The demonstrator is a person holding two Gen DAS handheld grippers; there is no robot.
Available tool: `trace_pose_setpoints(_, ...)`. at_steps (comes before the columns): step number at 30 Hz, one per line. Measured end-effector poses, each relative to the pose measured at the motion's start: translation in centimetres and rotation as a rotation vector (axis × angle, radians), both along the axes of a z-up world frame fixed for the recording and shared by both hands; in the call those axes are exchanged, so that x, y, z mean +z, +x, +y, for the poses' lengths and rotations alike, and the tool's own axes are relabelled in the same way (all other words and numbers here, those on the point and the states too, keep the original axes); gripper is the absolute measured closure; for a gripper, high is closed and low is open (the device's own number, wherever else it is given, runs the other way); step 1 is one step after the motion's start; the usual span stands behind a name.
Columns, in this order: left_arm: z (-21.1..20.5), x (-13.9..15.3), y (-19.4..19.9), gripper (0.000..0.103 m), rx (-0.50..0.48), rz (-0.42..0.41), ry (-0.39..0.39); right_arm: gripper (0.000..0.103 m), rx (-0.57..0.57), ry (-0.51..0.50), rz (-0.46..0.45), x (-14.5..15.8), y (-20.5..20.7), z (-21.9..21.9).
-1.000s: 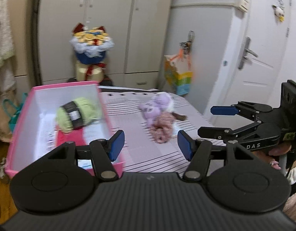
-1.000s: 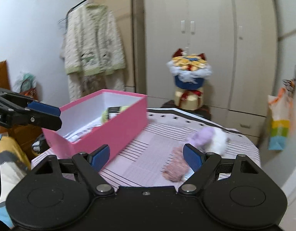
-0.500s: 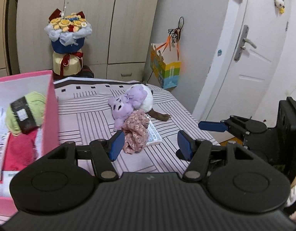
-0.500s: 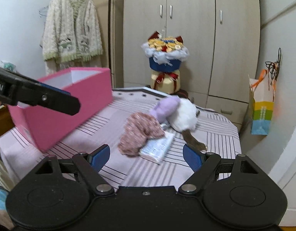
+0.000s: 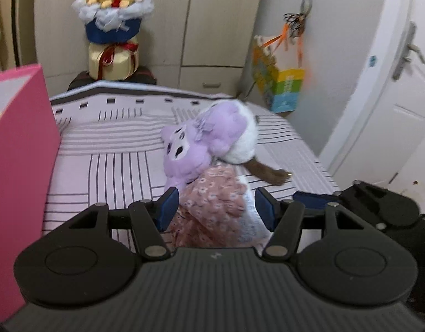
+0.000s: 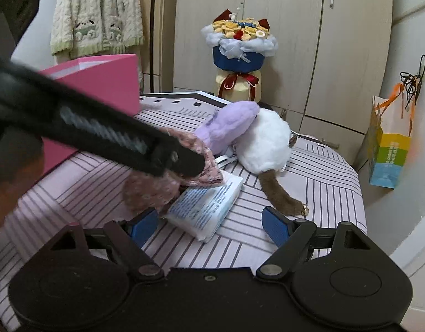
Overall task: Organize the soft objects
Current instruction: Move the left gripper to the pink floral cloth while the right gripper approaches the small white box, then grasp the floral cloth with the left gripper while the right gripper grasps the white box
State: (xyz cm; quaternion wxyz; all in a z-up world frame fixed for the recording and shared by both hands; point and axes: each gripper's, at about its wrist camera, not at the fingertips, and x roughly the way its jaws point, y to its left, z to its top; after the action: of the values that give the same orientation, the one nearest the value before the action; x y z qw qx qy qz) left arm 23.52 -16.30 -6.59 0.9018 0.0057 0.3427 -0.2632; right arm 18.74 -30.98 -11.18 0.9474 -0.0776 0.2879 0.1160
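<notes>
**Pink floral cloth framed by the left tongs, tissue pack ahead of the right**

Pink, crumpled and printed with small flowers, the floral cloth bundle [image 5: 212, 204] lies on the striped bedcover [image 5: 112, 171] towards the bed's near right edge, well apart from the pink storage box [image 5: 21, 149] at the left edge. The left tongs [image 5: 216, 209] stand half open with the bundle between the blue pads; the pads seem just beside the fabric, not pressing it, so nothing is gripped yet. The right tongs [image 6: 209, 222] stand wide open and empty, low over the cover, with the wrapped tissue pack [image 6: 205, 206] just ahead of them.

The bundle looks light and limp: it should crush under the pads, so a bite into its thick middle is likelier to hold than a pinch on a loose frill. It overlaps the tissue pack, whose glossy film wrapper looks slippery and may drag along. Touching the cloth's far side is a purple plush toy [image 5: 195, 149] with a fuzzy pile and a printed face, and against that a round white plush [image 6: 263, 145] with a thin brown tail [image 6: 278, 193] ending in a small bell. Both look squashy and light; their bodies offer the surest hold.
</notes>
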Motion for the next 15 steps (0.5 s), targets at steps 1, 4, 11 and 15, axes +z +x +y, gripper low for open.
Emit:
trace_pose_setpoints(1, -0.1, -0.5, 0.4, 0.043, 0.008, 0.012, -0.003, 0.018, 0.002, 0.011, 0.002, 0.0, 0.2, -0.1)
trace_pose_setpoints(4, -0.2, -1.3, 1.3, 0.044, 0.054, 0.026, -0.016, 0.019, 0.009, 0.025, 0.005, -0.3, 0.8, 0.0)
trace_pose_setpoints(11, 1.2, -2.3, 1.7, 0.078, 0.095, 0.087, -0.085, 0.027, 0.009, 0.053, 0.048, -1.0, 2.6, 0.3)
trace_pose_setpoints(15, 1.7, -2.5, 1.1, 0.084, 0.104, 0.067, -0.073, 0.036, -0.016, 0.1, 0.066, -1.5, 2.4, -0.5)
